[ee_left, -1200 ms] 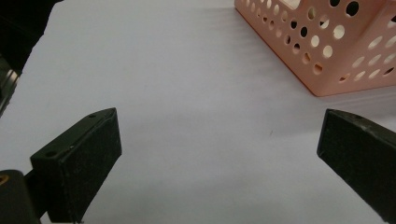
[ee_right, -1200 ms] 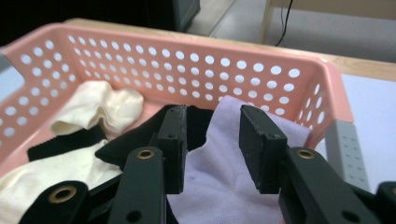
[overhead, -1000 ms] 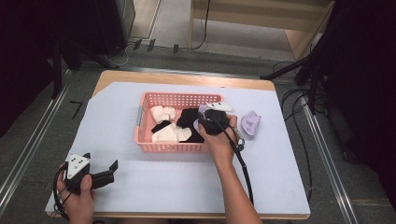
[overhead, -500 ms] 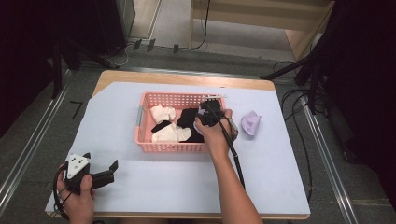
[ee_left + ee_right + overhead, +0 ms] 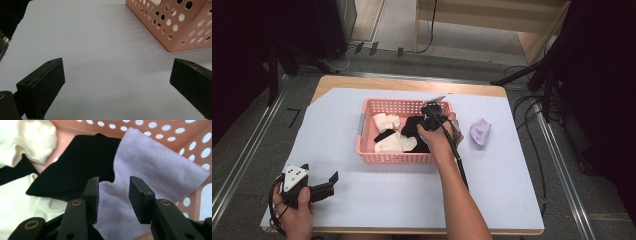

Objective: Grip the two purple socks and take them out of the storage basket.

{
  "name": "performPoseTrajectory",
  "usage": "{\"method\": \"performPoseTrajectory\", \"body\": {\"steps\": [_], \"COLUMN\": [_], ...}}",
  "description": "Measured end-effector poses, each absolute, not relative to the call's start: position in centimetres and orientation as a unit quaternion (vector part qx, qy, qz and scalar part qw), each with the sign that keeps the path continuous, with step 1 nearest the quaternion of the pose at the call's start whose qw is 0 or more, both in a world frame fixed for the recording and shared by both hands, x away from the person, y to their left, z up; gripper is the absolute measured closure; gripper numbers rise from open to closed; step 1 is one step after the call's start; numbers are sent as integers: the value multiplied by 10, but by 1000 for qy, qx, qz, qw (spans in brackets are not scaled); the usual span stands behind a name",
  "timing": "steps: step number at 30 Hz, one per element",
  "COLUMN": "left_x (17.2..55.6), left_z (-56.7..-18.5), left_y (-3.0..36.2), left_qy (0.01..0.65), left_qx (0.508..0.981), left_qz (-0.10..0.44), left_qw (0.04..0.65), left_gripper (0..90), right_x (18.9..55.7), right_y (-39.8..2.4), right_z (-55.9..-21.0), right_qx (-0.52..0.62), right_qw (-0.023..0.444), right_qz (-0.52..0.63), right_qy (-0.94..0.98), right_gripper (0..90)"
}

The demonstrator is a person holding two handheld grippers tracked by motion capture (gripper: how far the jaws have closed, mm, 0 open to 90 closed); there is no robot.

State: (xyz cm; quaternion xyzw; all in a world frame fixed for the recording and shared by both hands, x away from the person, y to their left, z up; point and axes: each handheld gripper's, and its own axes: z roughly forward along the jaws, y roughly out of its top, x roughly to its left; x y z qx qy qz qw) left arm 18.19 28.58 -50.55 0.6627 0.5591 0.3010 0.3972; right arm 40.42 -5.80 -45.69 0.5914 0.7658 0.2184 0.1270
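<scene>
We see the right tongs (image 5: 113, 200) inside the perforated pink plastic basket (image 5: 190, 135), jaws just opening, poised over a soft lavender knit sock (image 5: 150, 167) without pinching it. A ribbed black sock (image 5: 80, 165) lies left. Our left tongs (image 5: 117, 85) gape over the smooth tabletop (image 5: 100, 50).

wooden table (image 5: 362, 81) carried a pale sheet (image 5: 377, 192) over most of its top. metal rails (image 5: 242, 165) ran along both sides on the grey floor (image 5: 252, 135), and black cables (image 5: 532, 135) trailed at the right. a wooden shelf unit (image 5: 492, 25) stood beyond the far edge.
</scene>
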Motion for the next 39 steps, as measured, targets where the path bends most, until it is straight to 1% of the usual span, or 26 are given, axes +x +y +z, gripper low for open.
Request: {"method": "performPoseTrajectory", "body": {"steps": [2,3,4,5,6,7,9,10,11,15,18,22,29,35,39], "left_x": [182,182,182,182,182,182,182,182,182,182,181,182,181,181,181], "left_z": [-506,-505,-506,-505,-506,-506,-506,-506,-506,-506,-505,-505,-505,-506,-506], "left_y": [286,286,286,286,286,287,287,287,287,287,286,286,285,285,285], "left_qy": [560,560,560,560,559,559,559,559,558,558,558,558,558,555,556], "left_qx": [662,662,661,662,662,661,660,660,662,660,662,663,663,663,663], "left_qz": [300,300,301,299,299,299,299,299,300,301,301,302,304,305,305], "left_qw": [398,398,399,399,399,402,403,402,401,403,400,397,396,398,398], "left_gripper": [6,6,6,6,5,6,6,5,5,6,6,6,5,6,6], "right_x": [407,410,411,413,416,417,418,418,417,410,401,388,368,364,360], "right_y": [-57,-56,-57,-57,-56,-55,-55,-56,-59,-69,-76,-82,-91,-92,-92], "right_z": [-457,-457,-459,-462,-466,-468,-467,-467,-466,-458,-451,-442,-426,-421,-416], "right_qx": [592,587,575,577,586,583,576,578,583,589,582,556,498,463,447], "right_qw": [124,131,157,165,156,155,147,144,143,134,143,171,206,228,255], "right_qz": [209,210,230,225,203,194,206,214,221,292,348,406,498,540,549], "right_qy": [768,771,769,768,769,774,778,774,769,741,721,705,680,665,658], "right_gripper": [619,618,617,648,716,735,833,868,882,889,890,891,891,890,890]}}
